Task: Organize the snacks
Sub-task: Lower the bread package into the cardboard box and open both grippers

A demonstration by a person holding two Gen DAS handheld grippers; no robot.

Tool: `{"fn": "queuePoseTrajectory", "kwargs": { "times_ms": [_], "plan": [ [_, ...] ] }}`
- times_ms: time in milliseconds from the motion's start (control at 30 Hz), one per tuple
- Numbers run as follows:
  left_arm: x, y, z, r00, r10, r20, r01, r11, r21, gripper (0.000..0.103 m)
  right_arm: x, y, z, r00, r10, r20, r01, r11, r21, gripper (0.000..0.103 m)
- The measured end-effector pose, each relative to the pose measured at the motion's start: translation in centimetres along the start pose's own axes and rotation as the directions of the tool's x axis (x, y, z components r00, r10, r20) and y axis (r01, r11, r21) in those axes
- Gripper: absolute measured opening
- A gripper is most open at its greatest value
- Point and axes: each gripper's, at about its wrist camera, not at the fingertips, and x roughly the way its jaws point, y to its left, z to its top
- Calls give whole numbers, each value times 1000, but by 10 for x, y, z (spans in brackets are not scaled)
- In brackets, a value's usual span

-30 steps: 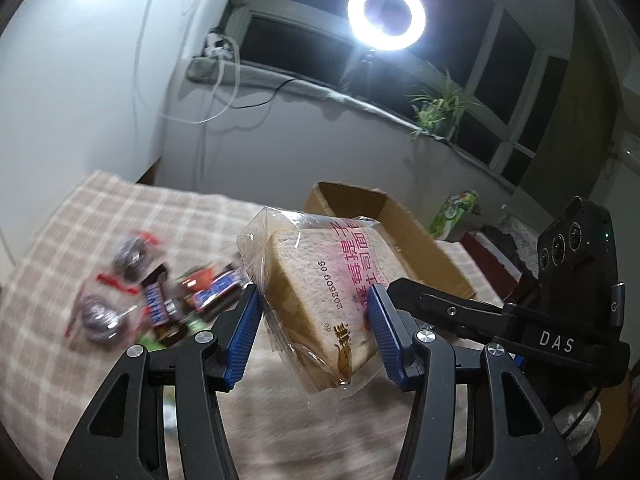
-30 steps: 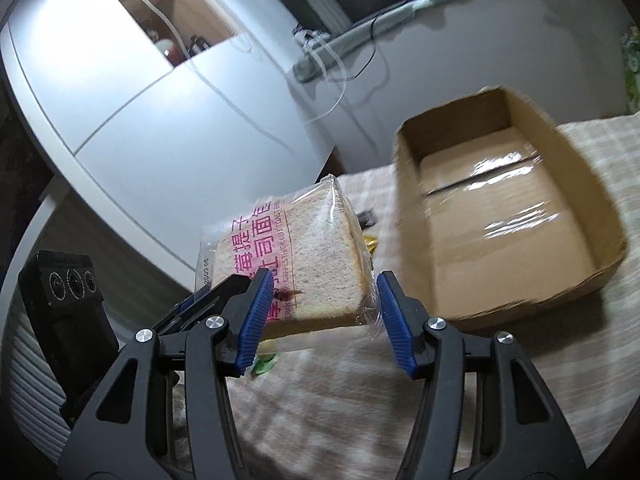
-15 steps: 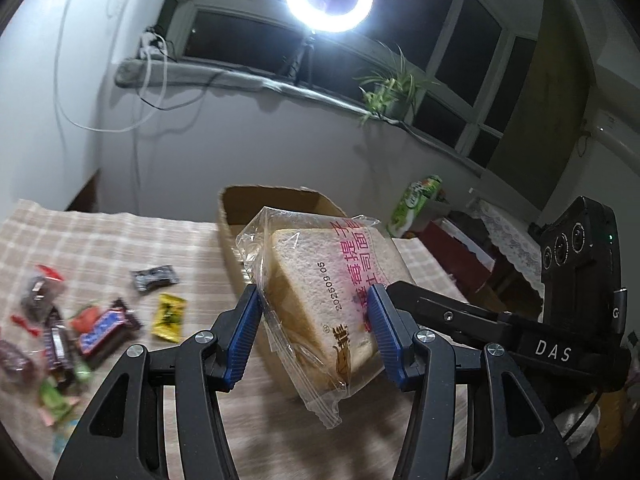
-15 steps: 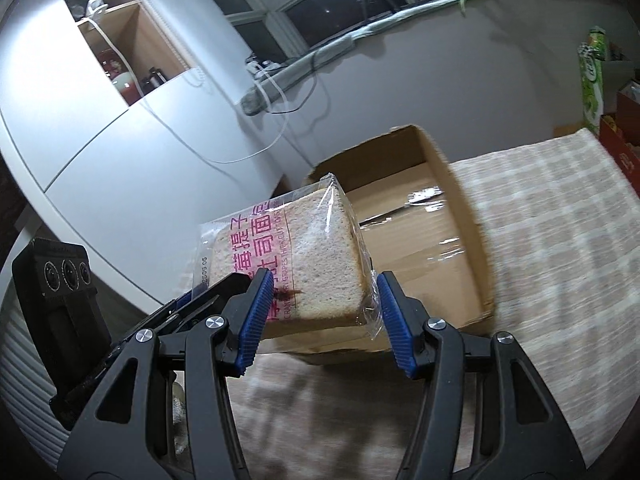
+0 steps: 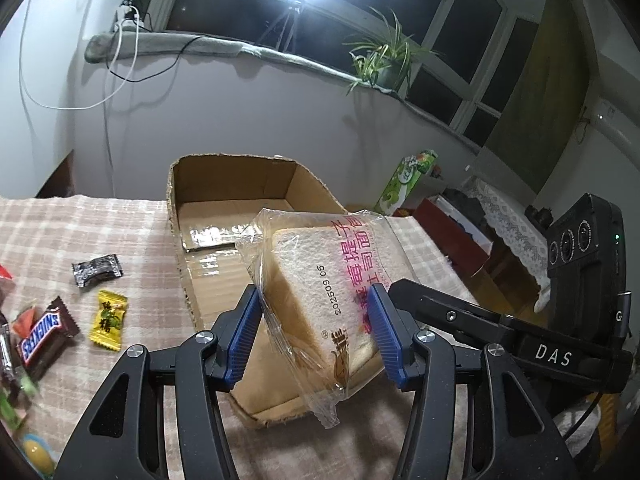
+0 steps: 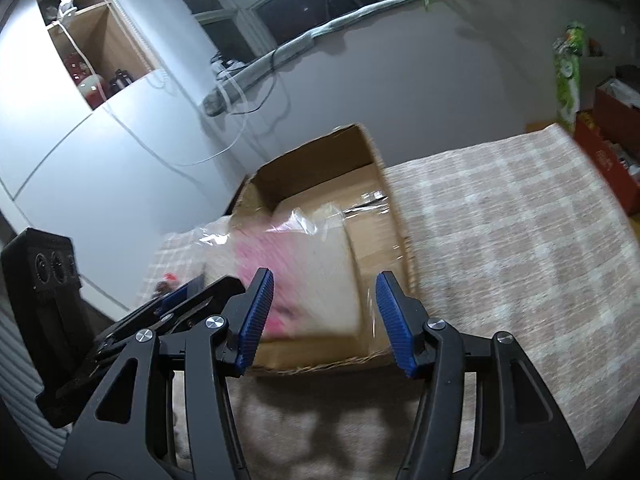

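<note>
Bread slice in a clear wrapper [image 5: 320,292], pink lettering on its face, sits tilted between the blue pads of the left gripper [image 5: 316,334], both pads pressing its sides; grasped. Same packet appears blurred in the right wrist view, between the pads of the right gripper [image 6: 324,318]; the left pad touches it, contact at the right pad unclear, so grip there cannot be told. Cardboard box [image 5: 208,184], open-topped, lies just beyond and below both sets of tips; packet hangs over its near end. Left of the left gripper, on the checked cloth [image 5: 100,220]: Snickers bar [image 5: 42,334], yellow candy [image 5: 108,318], black sachet [image 5: 96,270], well apart from the box.
</note>
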Motion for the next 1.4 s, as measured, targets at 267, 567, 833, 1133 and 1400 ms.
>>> {"fn": "queuePoseTrajectory", "kwargs": {
  "times_ms": [267,567,833,1133,1400],
  "plan": [
    [0,0,-2,998,61,-2,-61,998,27,51,2,1,-1,1000,-4,-8,4,1000,-7,57],
    [-11,6,-3,997,71,5,-71,997,16,51,-3,17,-5,1000,-16,-6,15,999,-40,57],
    [-34,13,-11,997,79,17,-79,997,1,51,-13,43,-16,1000,-8,-10,7,996,-84,57],
    [-82,42,-32,991,128,45,-126,991,-43,53,-14,98,-46,999,0,-41,-9,977,-211,58],
    [-130,85,-58,972,225,62,-219,971,-94,53,7,142,-78,994,25,-110,-56,956,-289,58]
  ]
}}
